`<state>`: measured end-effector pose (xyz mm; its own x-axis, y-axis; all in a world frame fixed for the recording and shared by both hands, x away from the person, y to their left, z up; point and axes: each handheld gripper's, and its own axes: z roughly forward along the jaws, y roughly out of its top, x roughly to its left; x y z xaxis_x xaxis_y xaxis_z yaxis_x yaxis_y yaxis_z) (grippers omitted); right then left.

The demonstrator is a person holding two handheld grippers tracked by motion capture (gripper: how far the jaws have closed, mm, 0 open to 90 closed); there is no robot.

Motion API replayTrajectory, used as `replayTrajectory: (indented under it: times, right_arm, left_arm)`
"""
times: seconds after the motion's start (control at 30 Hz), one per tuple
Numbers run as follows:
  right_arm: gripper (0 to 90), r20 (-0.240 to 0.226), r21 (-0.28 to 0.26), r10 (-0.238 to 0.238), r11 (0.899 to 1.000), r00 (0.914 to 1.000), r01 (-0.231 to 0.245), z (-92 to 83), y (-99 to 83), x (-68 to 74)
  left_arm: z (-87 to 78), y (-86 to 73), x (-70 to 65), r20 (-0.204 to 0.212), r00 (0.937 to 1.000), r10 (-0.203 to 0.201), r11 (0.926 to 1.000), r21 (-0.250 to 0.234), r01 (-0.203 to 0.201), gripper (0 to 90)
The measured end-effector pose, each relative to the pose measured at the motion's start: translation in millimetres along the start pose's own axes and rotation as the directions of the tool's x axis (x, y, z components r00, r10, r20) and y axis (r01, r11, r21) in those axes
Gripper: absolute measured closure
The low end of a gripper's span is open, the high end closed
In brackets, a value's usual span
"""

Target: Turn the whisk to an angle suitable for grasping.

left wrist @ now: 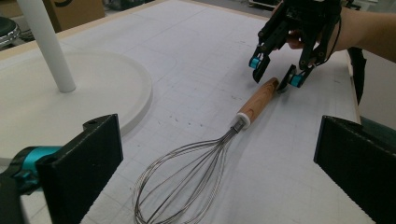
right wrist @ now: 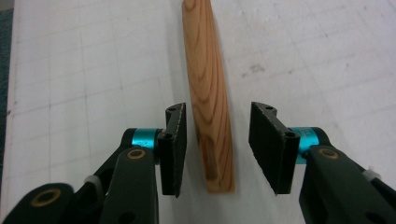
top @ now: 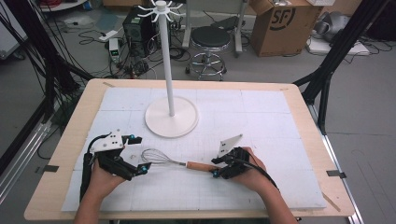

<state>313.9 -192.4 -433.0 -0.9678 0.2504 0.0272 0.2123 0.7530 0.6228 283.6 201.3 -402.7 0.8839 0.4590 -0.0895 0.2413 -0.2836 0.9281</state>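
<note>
A whisk [top: 156, 157] with a wire head and a wooden handle [top: 198, 165] lies flat on the white mat, handle toward the right. My right gripper [top: 215, 168] is at the handle's end. In the right gripper view the handle [right wrist: 210, 93] runs between the jaws of my right gripper [right wrist: 219, 147] with a gap on each side, so it is open. My left gripper [top: 140, 153] stands wide open at the wire head, and its jaws [left wrist: 222, 163] frame the whisk [left wrist: 259, 100] without touching it. Farther off, the right gripper [left wrist: 276, 73] straddles the handle tip.
A white hook stand [top: 171, 122] rises from its round base behind the whisk, and the base [left wrist: 93, 88] lies close to my left gripper. The white mat [top: 261, 116] covers the wooden table [top: 79, 116]. A stool [top: 211, 39], a cardboard box [top: 285, 23] and cables sit on the floor beyond.
</note>
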Motion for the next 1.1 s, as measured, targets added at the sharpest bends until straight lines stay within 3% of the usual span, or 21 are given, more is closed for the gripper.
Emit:
replayTrajectory:
  times: [0.2,0.53,1.1]
  right_arm:
    - [70.4,-0.008,0.012,-0.004,1.0,1.0,0.004,2.5,-5.3,0.6]
    - [71.8,-0.025,0.005,-0.035,0.999,0.9991,0.035,7.2,0.4,2.1]
    - [74.4,-0.083,0.0,-0.145,0.989,0.9859,0.146,40.9,48.7,17.3]
  left_arm:
    - [0.2,-0.1,0.1,0.0,1.0,0.0,1.0,0.003,0.0,1.8]
    - [1.3,-0.7,1.2,0.0,1.0,0.002,1.0,0.008,-0.002,1.8]
    - [-1.2,-0.2,1.1,-0.006,1.0,0.001,1.0,-0.001,-0.001,1.8]
